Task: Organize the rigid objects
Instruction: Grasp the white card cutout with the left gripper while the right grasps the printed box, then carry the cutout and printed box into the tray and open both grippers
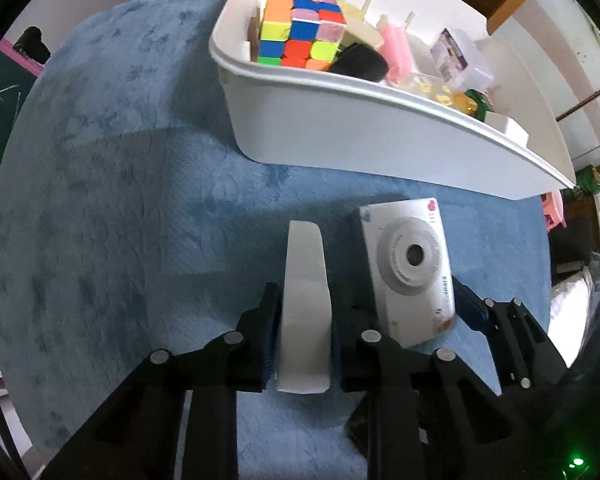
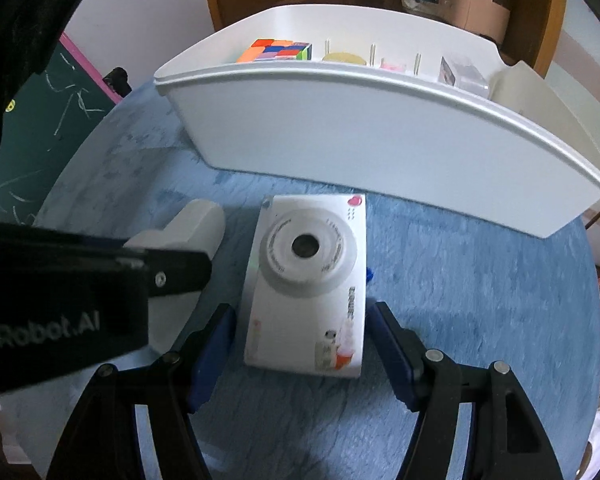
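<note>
My left gripper (image 1: 304, 344) is shut on a white block (image 1: 305, 304), held over the blue cloth; the block also shows in the right wrist view (image 2: 192, 228). A white toy camera (image 2: 308, 280) lies lens-up on the cloth, between the open fingers of my right gripper (image 2: 300, 344); the pads are close to its sides but apart from them. The camera also shows in the left wrist view (image 1: 410, 268), right of the block. A white divided bin (image 2: 380, 140) stands just beyond, holding a colour cube (image 1: 300, 32) and other small items.
The bin (image 1: 340, 120) has slotted compartments with a black object (image 1: 360, 64), a pink item (image 1: 398, 50) and a clear box (image 1: 460, 56). The round table is covered by blue plush cloth (image 1: 120, 200). A chalkboard (image 2: 40, 120) stands at left, a wooden door behind.
</note>
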Tool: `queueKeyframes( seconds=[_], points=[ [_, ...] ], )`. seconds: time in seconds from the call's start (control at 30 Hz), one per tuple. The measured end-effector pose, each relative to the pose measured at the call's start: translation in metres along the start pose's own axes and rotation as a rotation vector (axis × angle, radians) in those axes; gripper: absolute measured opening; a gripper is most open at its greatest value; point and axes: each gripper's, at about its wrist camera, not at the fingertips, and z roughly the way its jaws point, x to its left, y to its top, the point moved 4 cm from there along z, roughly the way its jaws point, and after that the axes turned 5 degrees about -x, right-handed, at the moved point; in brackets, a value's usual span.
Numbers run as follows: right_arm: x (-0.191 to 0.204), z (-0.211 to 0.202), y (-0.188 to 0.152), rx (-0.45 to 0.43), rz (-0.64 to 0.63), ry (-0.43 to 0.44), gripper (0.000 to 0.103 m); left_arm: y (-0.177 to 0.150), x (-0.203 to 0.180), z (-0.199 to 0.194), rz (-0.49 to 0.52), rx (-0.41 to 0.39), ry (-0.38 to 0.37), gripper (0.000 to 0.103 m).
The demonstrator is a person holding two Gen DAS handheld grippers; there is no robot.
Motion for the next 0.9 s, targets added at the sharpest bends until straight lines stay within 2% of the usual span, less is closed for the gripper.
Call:
queueKeyframes(
  seconds=[0.03,0.23,0.43,0.67,0.7,0.9],
  points=[
    [0.000,0.001,0.002,-0.005,-0.003,0.006,0.062,0.000,0.000,0.000,-0.004,-0.003,-0.005,0.023],
    [-0.004,-0.004,0.003,-0.018,0.008,0.034,0.060,0.001,0.008,-0.015,-0.028,-0.026,-0.034,0.022],
    [-0.018,-0.037,0.006,-0.036,0.091,0.145,0.060,0.009,0.006,-0.058,-0.023,-0.076,-0.089,0.022],
    [-0.042,-0.086,0.017,-0.067,0.223,0.273,0.060,0.049,-0.006,-0.109,-0.019,-0.159,-0.152,0.022],
    [-0.044,-0.093,0.021,-0.075,0.242,0.287,0.060,0.053,-0.020,-0.109,-0.019,-0.169,-0.155,0.022],
    [-0.069,-0.136,0.064,-0.162,0.325,0.342,0.060,0.085,-0.036,-0.133,-0.003,-0.240,-0.157,0.022]
  ],
)
